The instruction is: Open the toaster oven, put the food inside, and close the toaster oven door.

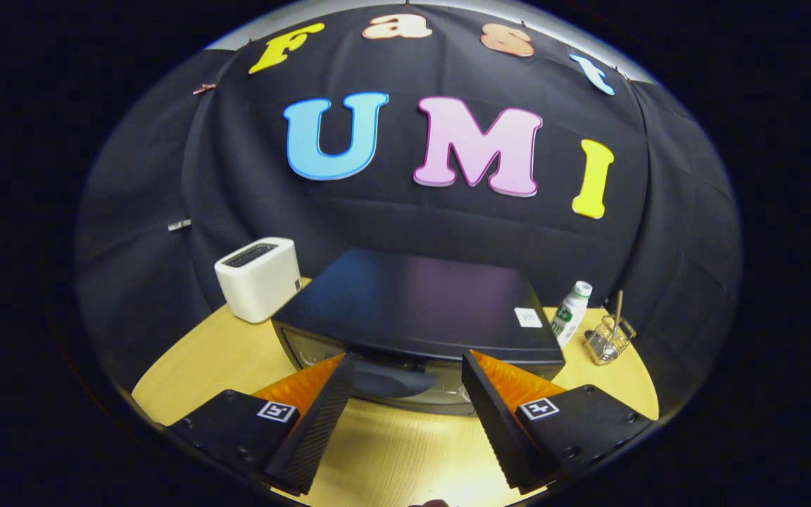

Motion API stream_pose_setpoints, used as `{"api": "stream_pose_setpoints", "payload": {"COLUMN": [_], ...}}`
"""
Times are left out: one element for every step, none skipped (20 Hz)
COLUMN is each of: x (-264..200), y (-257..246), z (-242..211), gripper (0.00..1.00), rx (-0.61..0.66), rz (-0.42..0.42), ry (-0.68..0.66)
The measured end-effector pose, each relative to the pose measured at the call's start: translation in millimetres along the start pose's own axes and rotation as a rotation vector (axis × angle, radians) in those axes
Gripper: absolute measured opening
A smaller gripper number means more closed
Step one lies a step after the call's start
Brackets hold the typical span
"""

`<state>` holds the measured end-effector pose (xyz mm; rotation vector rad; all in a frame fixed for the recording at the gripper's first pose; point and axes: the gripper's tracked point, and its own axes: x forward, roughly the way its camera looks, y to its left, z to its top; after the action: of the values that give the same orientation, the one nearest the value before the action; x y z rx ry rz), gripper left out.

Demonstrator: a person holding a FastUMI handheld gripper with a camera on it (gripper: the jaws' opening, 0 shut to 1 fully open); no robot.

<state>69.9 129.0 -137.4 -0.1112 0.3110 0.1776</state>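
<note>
A black toaster oven [416, 303] stands on the wooden table [208, 366], seen from above its front. Its door looks closed, and the dark door handle [388, 384] lies just ahead of and between my fingertips. My gripper [405, 362] is open, with one finger on each side of the handle and nothing pressed between them. No food is in sight.
A white two-slot toaster [259, 278] stands left of the oven at the back. Right of the oven are a white bottle with a green label [571, 312] and a small wire basket [610, 341] holding a stick. Bare table lies under my fingers.
</note>
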Motion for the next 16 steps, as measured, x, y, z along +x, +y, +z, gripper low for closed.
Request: {"api": "stream_pose_setpoints", "payload": {"x": [-8.5, -17.7, -27.2, -37.8, -49.2, -60.1, -71.2, -82.0, -92.8, -104.0, -115.4, -125.5, -135.0, -143.4, -149.9, -155.5], "y": [-8.6, -18.4, -28.1, -36.7, -44.5, -53.3, -64.2, -74.1, -82.2, -90.6, -99.8, -108.3, -114.3, -118.6, -123.3, -128.0], "z": [8.8, 16.9, 24.7, 30.5, 35.5, 41.1, 47.1, 51.5, 55.2, 57.3, 57.7, 56.0, 51.6, 47.1, 41.3, 37.2], "gripper": [0.99, 0.99, 0.98, 0.98, 0.98, 0.98, 0.98, 0.98, 0.98, 0.98, 0.98, 0.98, 0.98, 0.98, 0.98, 0.98], "rx": [0.006, 0.013, 0.02, 0.029, 0.038, 0.043, 0.045, 0.039, 0.033, 0.028, 0.023, 0.024, 0.03, 0.045, 0.066, 0.086], "rz": [-0.01, -0.019, -0.027, -0.028, -0.03, -0.037, -0.047, -0.055, -0.066, -0.078, -0.092, -0.11, -0.125, -0.136, -0.148, -0.156], "ry": [-0.033, -0.062, -0.079, -0.092, -0.108, -0.128, -0.145, -0.166, -0.187, -0.208, -0.221, -0.222, -0.218, -0.208, -0.193, -0.182]}}
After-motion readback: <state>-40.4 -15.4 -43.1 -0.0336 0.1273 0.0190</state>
